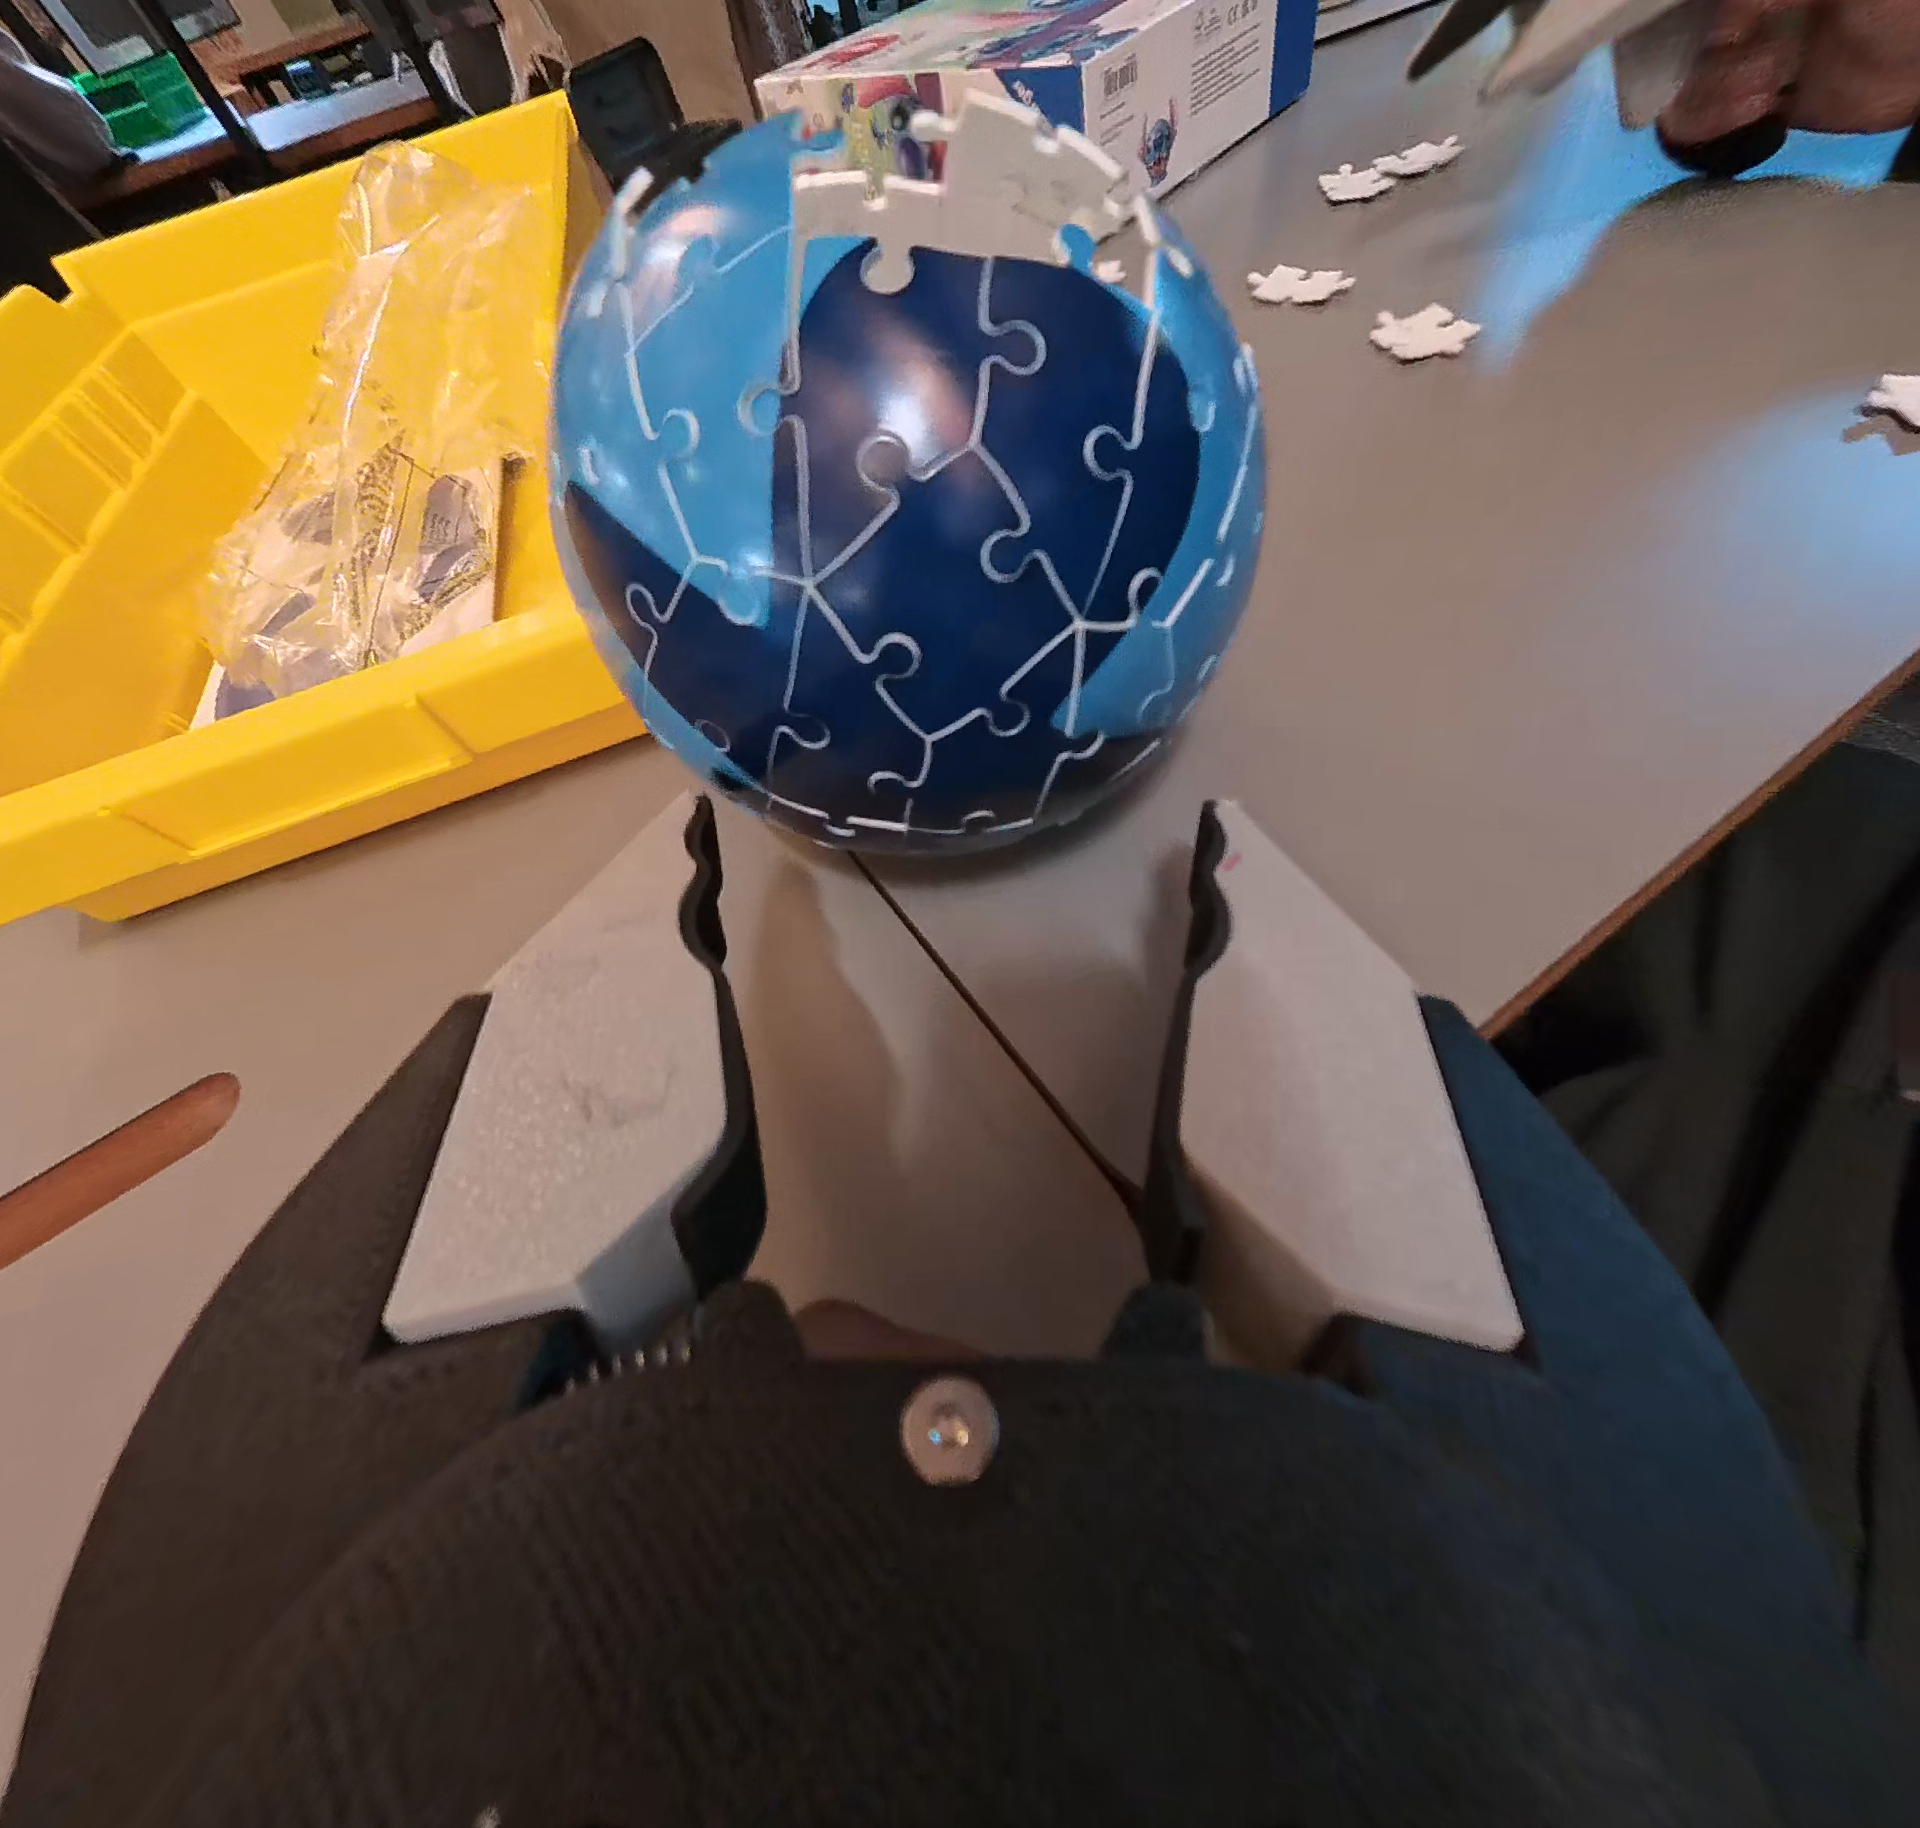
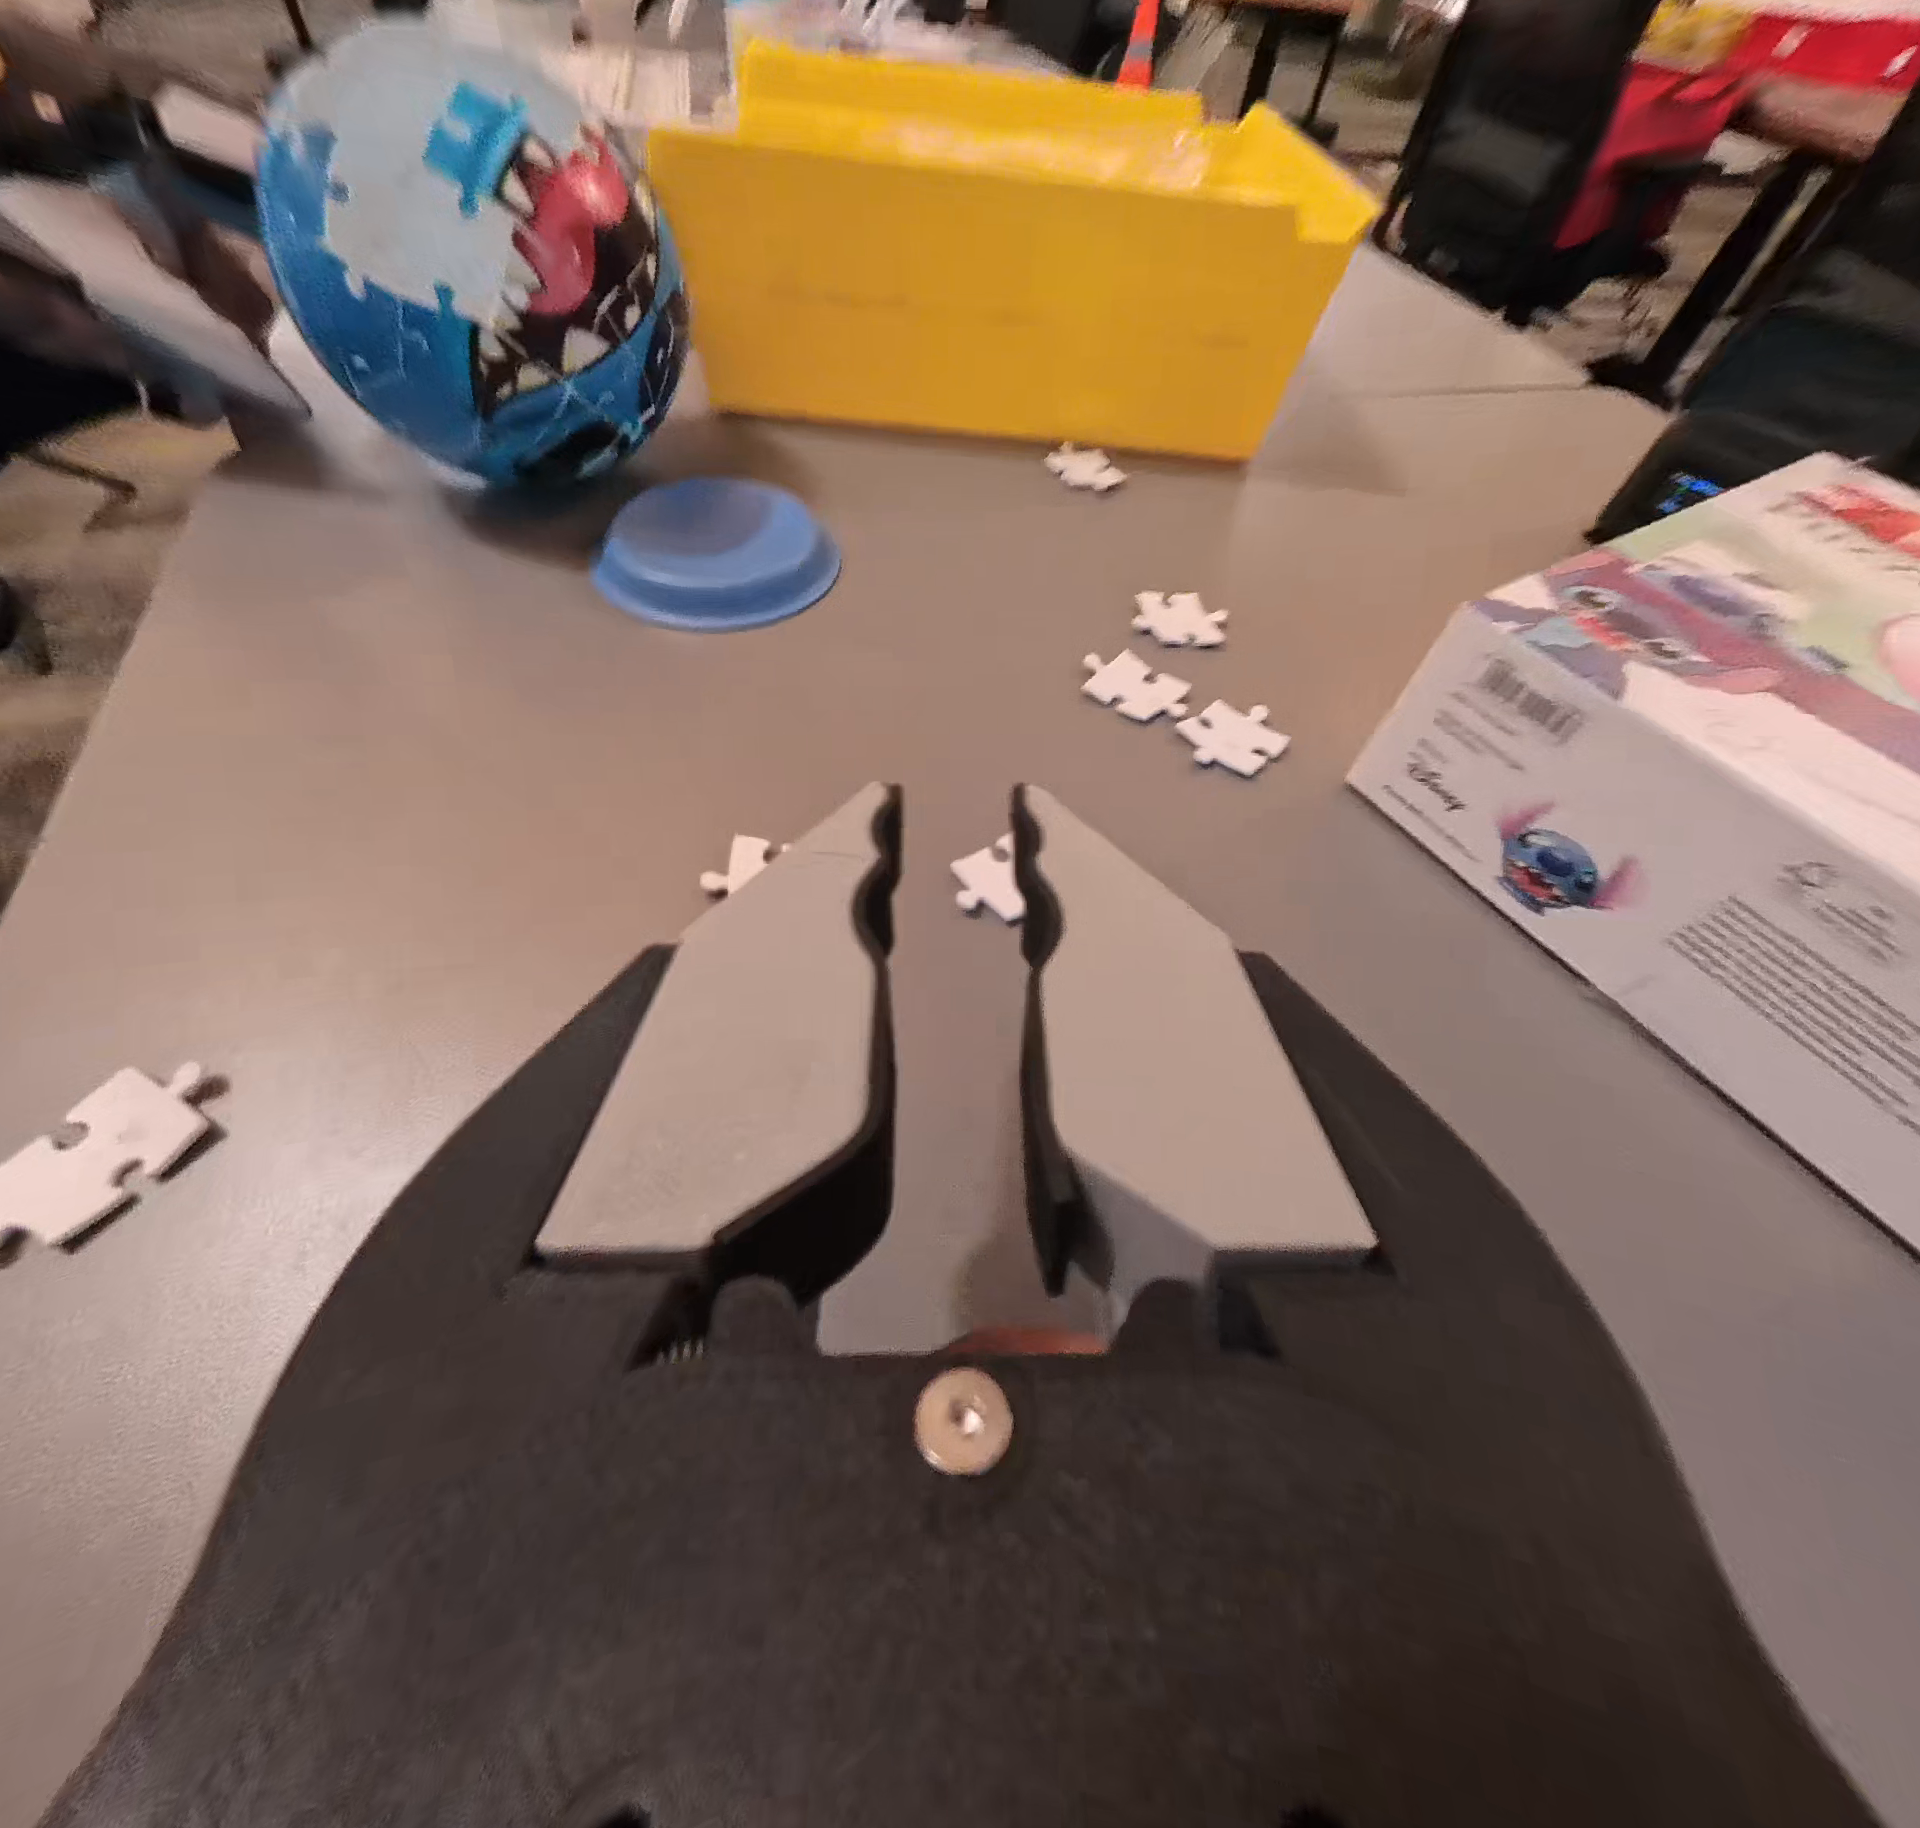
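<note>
Left gripper [image 1: 951, 822]: jaws apart, empty, tips just beside the puzzle ball [image 1: 904, 490].
Right gripper [image 2: 956, 812]: jaws slightly apart, empty, over loose pieces [image 2: 1184, 682].
Ball: beside yellow bin [image 1: 260, 552]; looks light, glossy, fragile; hold broadly across its sides.

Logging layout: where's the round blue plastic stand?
Right wrist view, upper left: round blue plastic stand on the grey table, beside the blue puzzle ball, before the yellow bin.

A grey table [image 2: 416, 739] carries it all; a yellow bin [image 2: 997, 292] sits at its far side; a blue puzzle ball [image 2: 457, 261] stands just beside the bin; a blue dish [image 2: 717, 557] lies near the ball; white puzzle pieces [image 2: 1179, 682] lie scattered; a printed box [image 2: 1683, 802] rests at the right.
</note>
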### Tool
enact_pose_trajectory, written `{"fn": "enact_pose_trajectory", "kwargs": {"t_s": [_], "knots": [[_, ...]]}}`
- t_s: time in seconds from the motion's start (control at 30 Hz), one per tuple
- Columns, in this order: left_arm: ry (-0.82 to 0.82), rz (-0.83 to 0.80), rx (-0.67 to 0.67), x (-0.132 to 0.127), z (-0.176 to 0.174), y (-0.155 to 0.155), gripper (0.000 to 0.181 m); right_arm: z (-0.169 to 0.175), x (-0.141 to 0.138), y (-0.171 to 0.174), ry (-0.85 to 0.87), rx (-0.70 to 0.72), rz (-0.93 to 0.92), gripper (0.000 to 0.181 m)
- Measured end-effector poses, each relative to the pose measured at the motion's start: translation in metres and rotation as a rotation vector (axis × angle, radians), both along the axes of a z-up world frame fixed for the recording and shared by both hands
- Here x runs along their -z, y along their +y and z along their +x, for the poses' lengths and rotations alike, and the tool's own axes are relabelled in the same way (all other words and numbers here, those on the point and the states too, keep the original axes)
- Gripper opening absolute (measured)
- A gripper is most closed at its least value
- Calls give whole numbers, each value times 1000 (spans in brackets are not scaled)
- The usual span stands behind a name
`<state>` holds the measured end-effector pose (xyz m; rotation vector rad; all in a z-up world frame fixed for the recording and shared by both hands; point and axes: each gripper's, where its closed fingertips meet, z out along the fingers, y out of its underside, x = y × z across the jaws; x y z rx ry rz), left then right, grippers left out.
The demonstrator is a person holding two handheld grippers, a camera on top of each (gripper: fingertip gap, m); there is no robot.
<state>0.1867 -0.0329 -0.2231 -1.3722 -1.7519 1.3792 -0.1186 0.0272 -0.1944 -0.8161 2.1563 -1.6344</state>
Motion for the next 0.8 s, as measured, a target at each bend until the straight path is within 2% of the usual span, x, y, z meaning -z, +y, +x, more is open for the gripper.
{"fn": "enact_pose_trajectory", "kwargs": {"t_s": [0.07,0.23,0.33,0.43,0.7,0.8], "knots": [[9,-16,-6,1,1,2,90,-10,-6,2,-25,55,-39,8],[67,-59,-74,0,8,-4,68,-32,-5,-4,6,185,-62,15],[123,-30,-76,-5,10,-5,61,-32,-2,-7,7,184,-45,14],[172,-15,-68,-9,12,-5,60,-29,-3,-6,-3,140,-43,0],[192,77,-18,-7,11,-4,54,-43,5,-18,42,203,-10,0],[202,68,-12,-8,12,-2,31,-44,6,-18,71,216,-16,0]]}}
